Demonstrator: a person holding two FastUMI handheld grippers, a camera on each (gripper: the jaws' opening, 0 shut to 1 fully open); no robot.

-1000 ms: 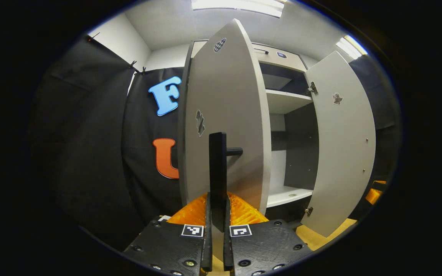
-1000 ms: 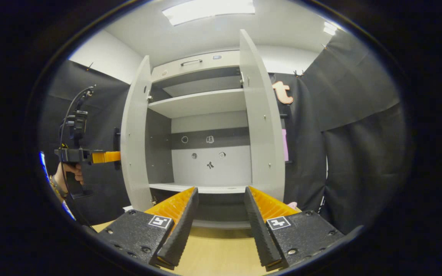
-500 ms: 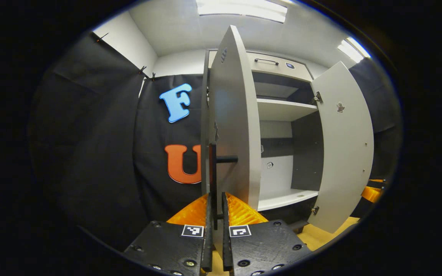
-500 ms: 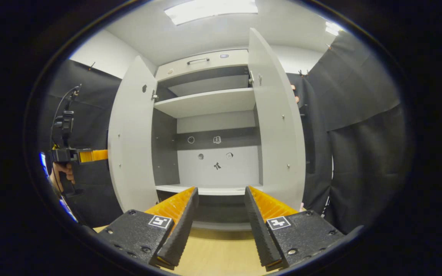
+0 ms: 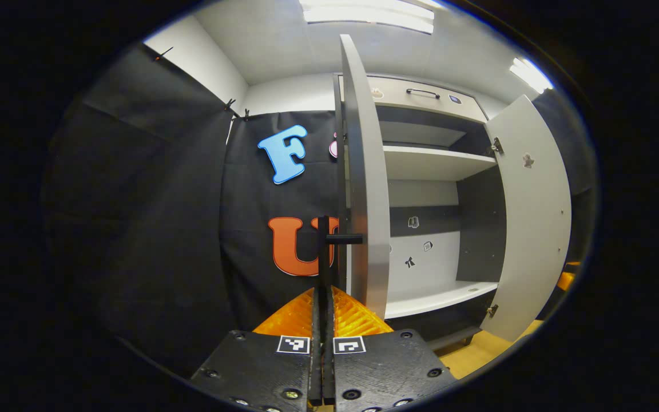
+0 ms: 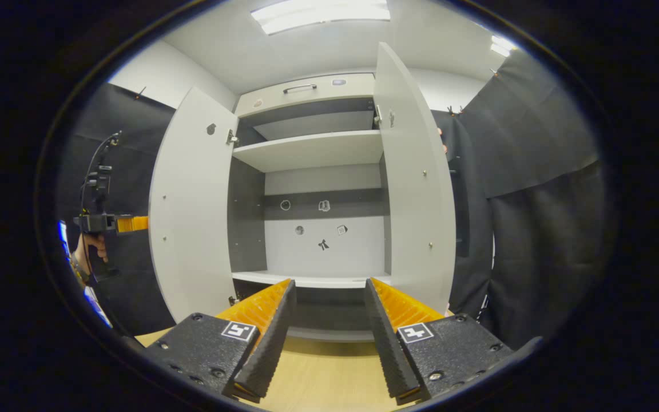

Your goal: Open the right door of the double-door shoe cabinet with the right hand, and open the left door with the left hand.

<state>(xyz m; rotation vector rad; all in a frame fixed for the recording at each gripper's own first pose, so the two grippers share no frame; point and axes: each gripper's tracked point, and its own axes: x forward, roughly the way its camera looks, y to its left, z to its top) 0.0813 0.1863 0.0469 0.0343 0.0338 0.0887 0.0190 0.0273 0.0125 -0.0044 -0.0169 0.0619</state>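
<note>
Pale grey board makes up the shoe cabinet [image 6: 312,151], and both its doors stand swung wide. In the left gripper view the left gripper [image 5: 324,297] is clenched on the black bar handle [image 5: 324,252] of the left door [image 5: 364,189], the bar rising straight up from between its fingers, both of which press on it. That door shows nearly edge-on just right of the fingers, which suggests it was drawn out along the handle's arc and is held there so that it does not drift back. Further right lie the bare shelves [image 5: 432,163] and the right door [image 5: 530,223].

In the right gripper view the right gripper [image 6: 326,317] is released, jaws spread, grasping nothing; it hangs back over the wooden floor [image 6: 321,383], facing the cabinet's interior. Its right door [image 6: 415,177] stands ahead and just right of the fingers, untouched, so that half looks done. Far to the left, a hand [image 6: 86,249] holds the other tool against the left door [image 6: 189,200]
</note>
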